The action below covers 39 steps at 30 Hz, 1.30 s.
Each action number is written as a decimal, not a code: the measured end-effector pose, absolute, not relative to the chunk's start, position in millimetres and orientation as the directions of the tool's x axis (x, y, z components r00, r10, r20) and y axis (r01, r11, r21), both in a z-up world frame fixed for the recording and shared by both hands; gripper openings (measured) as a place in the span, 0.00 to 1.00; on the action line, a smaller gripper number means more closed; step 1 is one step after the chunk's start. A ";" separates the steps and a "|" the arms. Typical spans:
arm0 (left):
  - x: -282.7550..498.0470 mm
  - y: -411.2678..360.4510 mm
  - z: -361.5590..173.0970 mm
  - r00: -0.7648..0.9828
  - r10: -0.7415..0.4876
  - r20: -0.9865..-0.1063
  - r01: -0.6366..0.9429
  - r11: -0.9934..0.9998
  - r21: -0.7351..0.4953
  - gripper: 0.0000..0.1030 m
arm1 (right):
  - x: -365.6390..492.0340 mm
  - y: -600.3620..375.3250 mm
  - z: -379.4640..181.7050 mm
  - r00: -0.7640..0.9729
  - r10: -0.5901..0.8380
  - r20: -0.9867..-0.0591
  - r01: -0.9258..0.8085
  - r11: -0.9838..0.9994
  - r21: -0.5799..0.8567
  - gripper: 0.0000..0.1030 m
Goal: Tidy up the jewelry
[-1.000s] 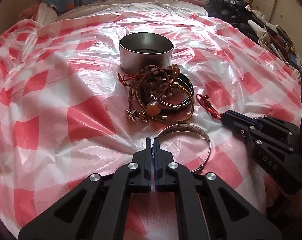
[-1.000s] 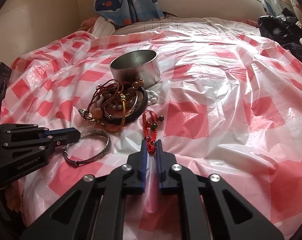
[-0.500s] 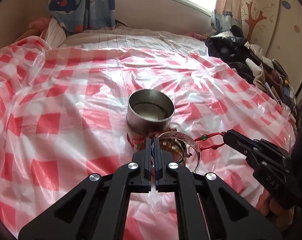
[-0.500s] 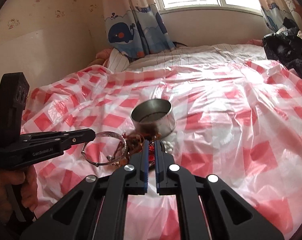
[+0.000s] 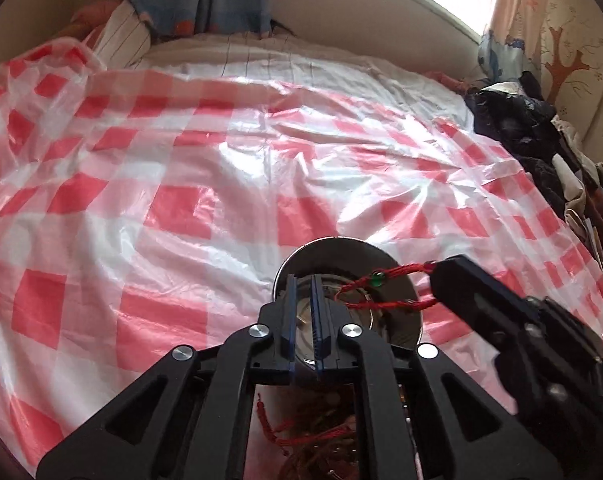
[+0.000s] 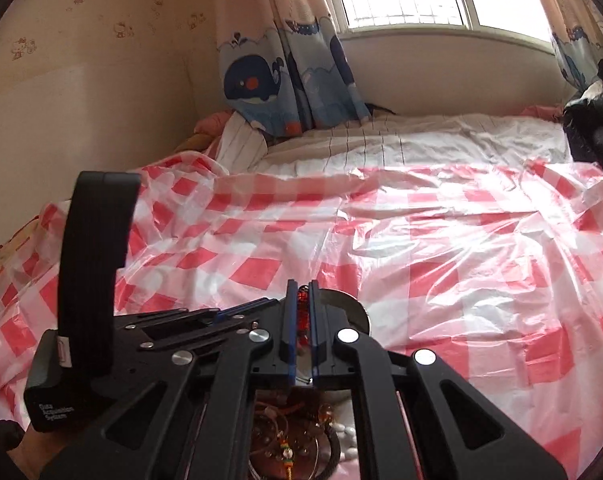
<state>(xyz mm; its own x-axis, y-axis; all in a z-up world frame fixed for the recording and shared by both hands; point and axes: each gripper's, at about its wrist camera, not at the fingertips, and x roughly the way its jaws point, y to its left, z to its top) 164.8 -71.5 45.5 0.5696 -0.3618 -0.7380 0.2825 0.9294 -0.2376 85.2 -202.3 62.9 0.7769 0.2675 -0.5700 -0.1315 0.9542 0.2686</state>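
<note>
Both grippers have risen from the bed and travelled forward since the earlier frames, carrying their pieces from beside the jewelry pile to above the metal tin (image 5: 397, 268). From the left wrist view, the left gripper (image 5: 304, 312) now sits over the near rim of the tin, and its jaws are opening with a narrow gap between the blue pads; the silver bangle (image 5: 301, 320) shows as a pale blurred curve in that gap, and whether the pads still press on it cannot be told. Just to its right, the right gripper (image 5: 441, 280) comes in from the side with its tips clamped together on the red cord bracelet (image 5: 381, 290), whose 2 strands stretch toward the left over the tin's opening, 1 of them bearing a small green bead (image 5: 376, 278). From the right wrist view, the right gripper (image 6: 302, 312) has red beads of the red cord bracelet (image 6: 302, 300) pinched between its pads, with the left gripper's black body close on its left and the tin's rim (image 6: 353, 308) peeking out behind its right finger. Below both grippers, the remaining jewelry pile (image 6: 293, 436) lies on the red-and-white checked plastic sheet (image 5: 181, 208) spread across the bed, with brown beaded strands, red cords and a few white beads visible between the gripper arms.
</note>
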 end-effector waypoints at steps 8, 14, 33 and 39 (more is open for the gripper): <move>127.3 -36.5 56.0 0.606 -0.324 -0.726 0.293 0.940 -0.175 0.36 | 55.5 -216.6 55.8 0.771 0.216 -0.599 -0.076 0.965 0.250 0.40; 80.1 -25.0 47.2 0.551 -0.373 -0.746 0.400 0.903 -0.156 0.40 | -5.7 -224.6 42.1 0.740 0.164 -0.652 -0.053 0.981 0.186 0.40; 69.1 -51.3 17.2 0.447 -0.402 -0.799 0.527 0.840 -0.128 0.05 | -8.7 -211.0 29.3 0.719 0.225 -0.658 -0.095 0.969 0.228 0.39; 73.1 -33.4 33.6 0.437 -0.459 -0.773 0.507 0.836 -0.210 0.05 | -11.0 -193.6 28.2 0.711 0.244 -0.659 -0.158 0.969 0.188 0.39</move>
<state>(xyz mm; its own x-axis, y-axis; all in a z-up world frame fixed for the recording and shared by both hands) 73.1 -33.4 33.6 0.4375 -0.4593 -0.7731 0.5069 0.8361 -0.2099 -11.0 -193.6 28.2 0.7113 0.2441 -0.6591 -0.1582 0.9693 0.1883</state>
